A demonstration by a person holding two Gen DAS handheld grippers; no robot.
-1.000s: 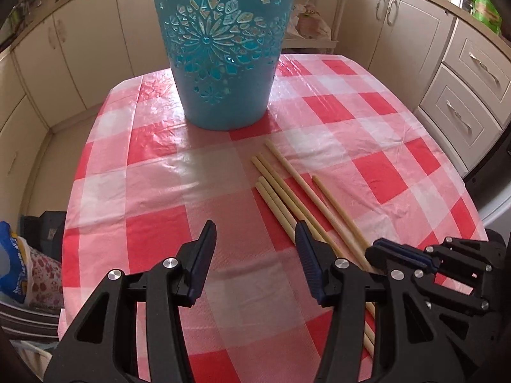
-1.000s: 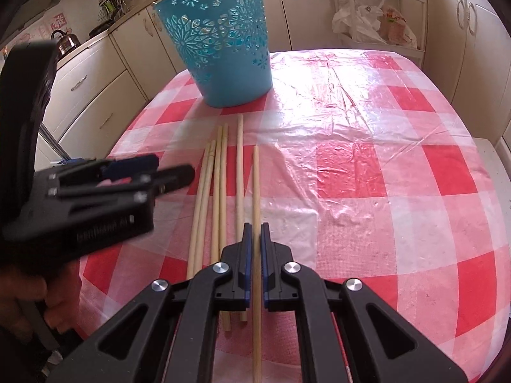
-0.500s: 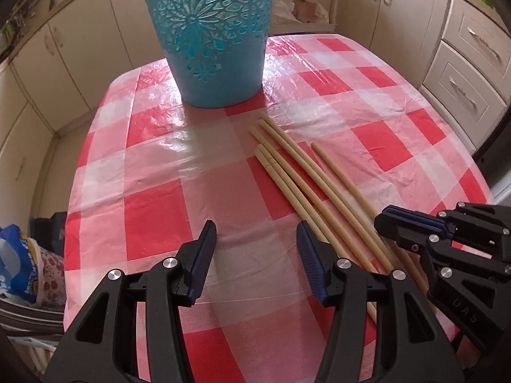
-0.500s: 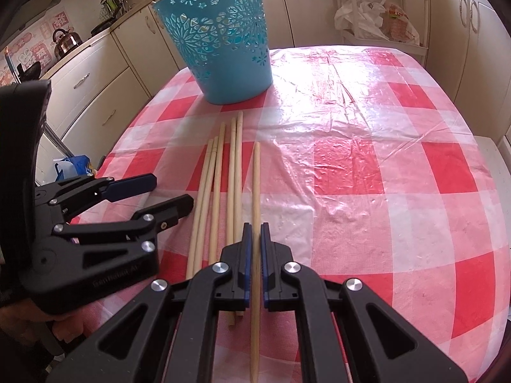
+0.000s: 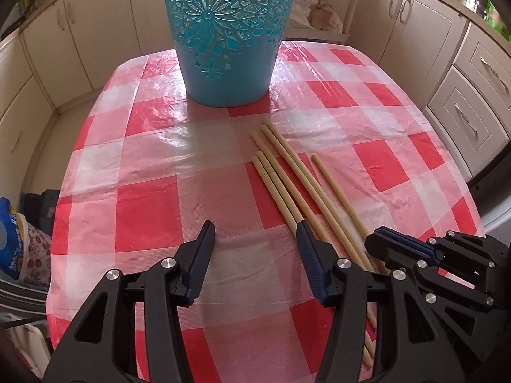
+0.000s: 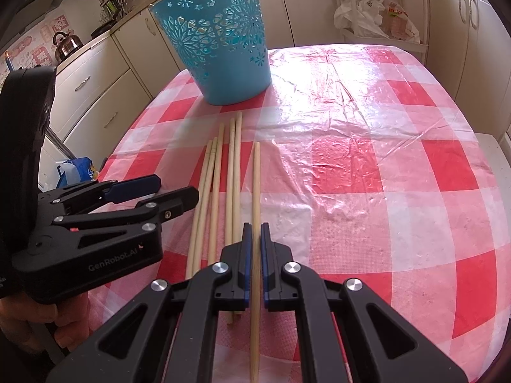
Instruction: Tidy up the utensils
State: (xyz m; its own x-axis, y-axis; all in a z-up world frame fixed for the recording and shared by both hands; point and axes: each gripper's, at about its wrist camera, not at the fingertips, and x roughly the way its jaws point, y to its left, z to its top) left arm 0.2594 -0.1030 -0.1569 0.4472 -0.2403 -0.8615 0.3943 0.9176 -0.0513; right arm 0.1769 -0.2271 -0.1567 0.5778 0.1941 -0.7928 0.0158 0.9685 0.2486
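The right gripper (image 6: 254, 233) is clamping its two blue-padded jaws on a single long pale wooden stick (image 6: 255, 191), which is lying apart from the others, just to their right, on the red-and-white checked plastic tablecloth (image 6: 367, 166). Five more pale wooden sticks (image 6: 220, 185) are lying side by side, pointing toward a turquoise plastic bucket with cut-out flower patterns (image 6: 223, 51), which is standing upright at the far end of the table. The left gripper (image 5: 255, 249) is hovering over the cloth with its jaws spread wide and nothing between them, just to the left of the stick bundle (image 5: 281, 178). Cream kitchen cabinets (image 5: 472, 95) are surrounding the table, and a metal kettle (image 6: 65, 43) is sitting on the counter.
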